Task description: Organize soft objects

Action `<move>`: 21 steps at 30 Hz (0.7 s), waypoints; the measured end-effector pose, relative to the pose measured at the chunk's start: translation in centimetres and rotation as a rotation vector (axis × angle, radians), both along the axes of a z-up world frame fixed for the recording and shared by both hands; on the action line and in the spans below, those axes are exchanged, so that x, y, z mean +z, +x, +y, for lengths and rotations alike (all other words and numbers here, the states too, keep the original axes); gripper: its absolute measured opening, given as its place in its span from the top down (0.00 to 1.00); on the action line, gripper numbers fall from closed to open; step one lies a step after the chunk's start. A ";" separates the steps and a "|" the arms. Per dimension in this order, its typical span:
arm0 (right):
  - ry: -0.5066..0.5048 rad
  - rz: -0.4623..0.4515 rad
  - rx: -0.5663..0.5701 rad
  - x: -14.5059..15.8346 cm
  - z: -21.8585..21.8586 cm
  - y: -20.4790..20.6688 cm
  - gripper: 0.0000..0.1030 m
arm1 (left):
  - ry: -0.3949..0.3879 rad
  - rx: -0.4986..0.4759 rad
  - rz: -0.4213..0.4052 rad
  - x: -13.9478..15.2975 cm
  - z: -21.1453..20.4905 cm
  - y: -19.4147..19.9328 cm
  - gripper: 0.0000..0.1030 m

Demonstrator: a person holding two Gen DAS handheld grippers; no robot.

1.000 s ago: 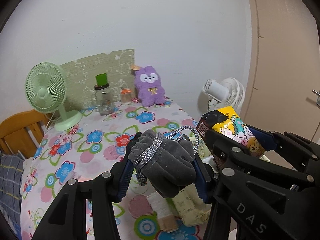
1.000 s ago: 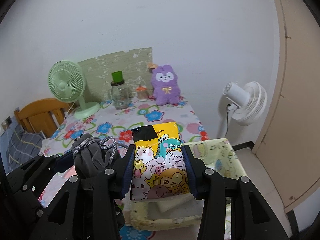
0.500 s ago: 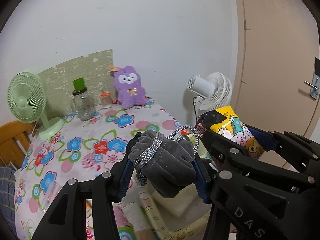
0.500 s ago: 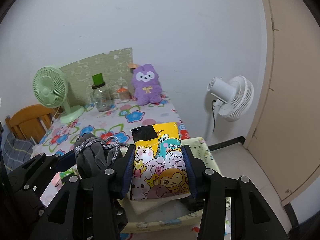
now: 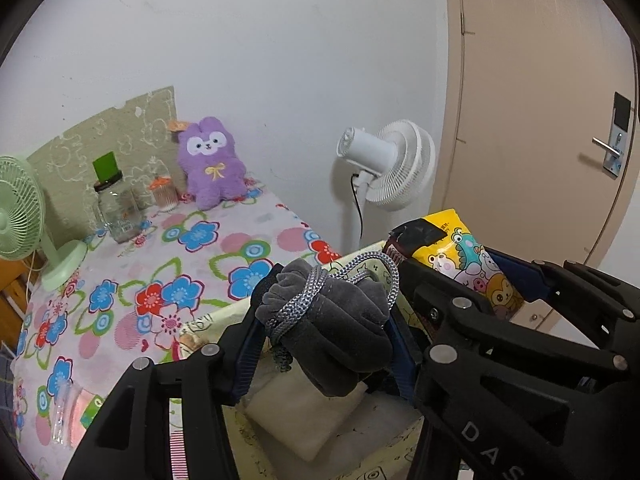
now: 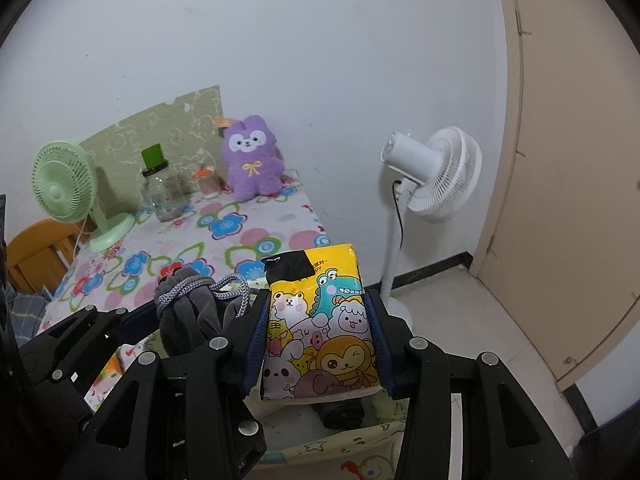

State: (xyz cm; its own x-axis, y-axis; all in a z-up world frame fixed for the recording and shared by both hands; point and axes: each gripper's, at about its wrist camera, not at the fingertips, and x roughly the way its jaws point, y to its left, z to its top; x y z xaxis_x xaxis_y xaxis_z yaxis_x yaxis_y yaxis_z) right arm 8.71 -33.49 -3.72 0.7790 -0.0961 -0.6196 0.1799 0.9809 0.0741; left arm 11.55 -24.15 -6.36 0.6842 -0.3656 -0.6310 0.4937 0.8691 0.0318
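While you hover over the yellow fabric bin (image 5: 208, 320), your left gripper (image 5: 324, 320) has just been spreading its jaws around the grey pouch (image 5: 332, 328), knotted neck up and away; let it drop.

Your right gripper (image 6: 316, 332) clamps the tissue pack (image 6: 320, 324) upright above that bin (image 6: 360, 456); release next.

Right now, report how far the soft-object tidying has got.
Done: a cream pad already lies in the yellow fabric bin. In hand: the left gripper, its jaws just opening, has the grey pouch between them; the right gripper clamps the cartoon tissue pack. Left: the purple plush.
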 end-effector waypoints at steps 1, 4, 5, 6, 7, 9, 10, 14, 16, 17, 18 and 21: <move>0.005 0.004 0.001 -0.2 -0.2 0.2 0.53 | 0.003 -0.002 0.006 -0.2 -0.1 0.2 0.36; 0.012 0.015 0.001 -0.7 -0.4 0.6 0.53 | 0.019 0.000 0.012 -0.5 -0.3 0.4 0.23; 0.013 0.019 0.003 -0.9 -0.4 0.7 0.53 | 0.029 0.004 0.012 -0.7 -0.3 0.4 0.18; 0.012 0.022 0.003 -1.1 -0.4 0.9 0.53 | 0.038 0.010 0.008 -0.8 -0.2 0.4 0.17; 0.013 0.024 0.004 -1.2 -0.4 1.0 0.52 | 0.041 0.010 0.008 -0.8 -0.2 0.4 0.16; 0.020 0.028 0.010 -1.5 -0.3 1.1 0.51 | 0.049 0.015 0.014 -0.9 0.1 0.5 0.12; 0.025 0.029 0.015 -1.6 -0.3 1.2 0.51 | 0.052 0.019 0.018 -1.0 0.2 0.6 0.12; 0.037 0.031 0.031 -1.8 0.1 1.5 0.50 | 0.060 0.037 0.022 -1.1 0.9 0.8 0.06; 0.033 0.036 0.038 -2.0 0.4 1.6 0.50 | 0.068 0.049 0.020 -1.3 1.3 0.8 0.04; 0.031 0.038 0.041 -2.0 0.6 1.7 0.49 | 0.070 0.052 0.018 -1.3 1.4 0.7 0.03; 0.031 0.039 0.045 -2.0 0.8 1.7 0.48 | 0.071 0.054 0.018 -1.3 1.7 0.7 0.03; 0.036 0.043 0.056 -2.1 1.3 1.7 0.44 | 0.068 0.054 0.020 -1.3 2.1 0.5 0.02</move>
